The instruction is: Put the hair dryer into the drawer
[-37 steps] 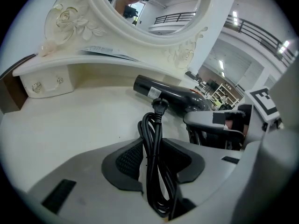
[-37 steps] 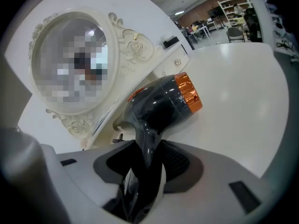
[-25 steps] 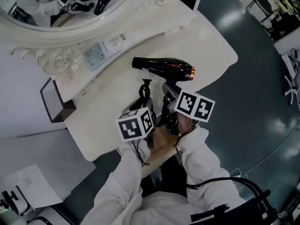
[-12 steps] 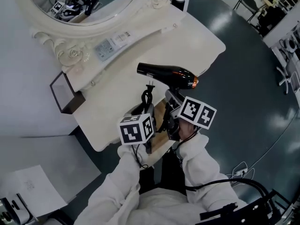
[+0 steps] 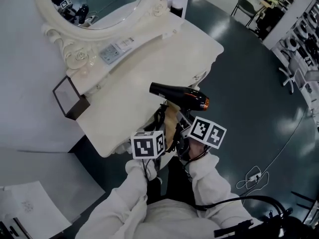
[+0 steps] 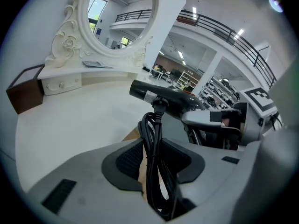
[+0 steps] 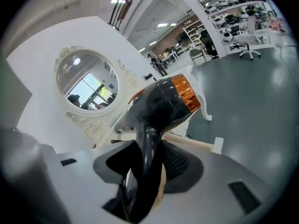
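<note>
The black hair dryer (image 5: 180,94) with an orange ring hangs in the air over the dressing table's front edge. My right gripper (image 5: 181,122) is shut on its handle; in the right gripper view the handle (image 7: 148,146) fills the gap between the pads of that gripper (image 7: 145,169). My left gripper (image 5: 159,127) is shut on the coiled black cord (image 5: 161,114). In the left gripper view the cord (image 6: 154,148) runs up from this gripper (image 6: 152,169) to the plug by the dryer (image 6: 168,97). Below them shows the tan inside of the open drawer (image 5: 172,117).
The white dressing table (image 5: 124,88) carries an oval mirror (image 5: 99,4) with a carved frame, a leaflet (image 5: 114,50) and a brown open box (image 5: 70,101) at its left end. A loose cable (image 5: 251,176) lies on the dark floor at the right. Office chairs (image 5: 291,73) stand far right.
Both grippers have lifted the dryer and its cord off the tabletop and carried them toward the table's front edge, over the drawer. The grips have not changed.
</note>
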Tool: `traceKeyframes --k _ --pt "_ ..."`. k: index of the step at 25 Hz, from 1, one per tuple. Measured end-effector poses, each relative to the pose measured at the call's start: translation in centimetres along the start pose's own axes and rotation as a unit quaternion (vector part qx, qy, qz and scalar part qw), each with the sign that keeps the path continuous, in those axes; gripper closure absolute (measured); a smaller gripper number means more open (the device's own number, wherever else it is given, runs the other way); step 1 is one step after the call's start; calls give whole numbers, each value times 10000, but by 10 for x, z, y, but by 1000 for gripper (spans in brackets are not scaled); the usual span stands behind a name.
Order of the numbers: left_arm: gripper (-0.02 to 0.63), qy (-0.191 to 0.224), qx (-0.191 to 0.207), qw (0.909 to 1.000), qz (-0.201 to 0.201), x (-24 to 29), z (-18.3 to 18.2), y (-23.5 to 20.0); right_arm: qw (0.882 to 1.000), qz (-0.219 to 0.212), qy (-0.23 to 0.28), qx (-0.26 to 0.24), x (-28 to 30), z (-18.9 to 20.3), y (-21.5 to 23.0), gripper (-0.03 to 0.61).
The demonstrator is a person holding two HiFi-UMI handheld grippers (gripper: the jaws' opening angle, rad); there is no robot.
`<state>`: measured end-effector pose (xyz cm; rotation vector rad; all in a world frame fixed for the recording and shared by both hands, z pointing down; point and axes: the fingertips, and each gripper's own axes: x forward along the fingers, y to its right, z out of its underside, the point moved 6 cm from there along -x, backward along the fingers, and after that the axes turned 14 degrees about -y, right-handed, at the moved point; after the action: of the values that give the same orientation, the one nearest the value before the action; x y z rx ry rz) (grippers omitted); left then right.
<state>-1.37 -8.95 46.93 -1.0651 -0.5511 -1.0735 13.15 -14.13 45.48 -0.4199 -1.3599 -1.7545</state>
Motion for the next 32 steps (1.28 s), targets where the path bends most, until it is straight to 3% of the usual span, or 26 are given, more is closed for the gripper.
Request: traceKeyframes --k 10,18,32 --pt "486 -597 224 9967 502 16 52 17 9949 882 128 470 -28 54 33 348" --pt "486 -1019 259 9918 722 42 68 26 9896 1322 -116 551 -17 65 55 348" --pt "485 -1379 -435 9867 745 64 69 0 9779 1958 -732 15 27 57 48 348"
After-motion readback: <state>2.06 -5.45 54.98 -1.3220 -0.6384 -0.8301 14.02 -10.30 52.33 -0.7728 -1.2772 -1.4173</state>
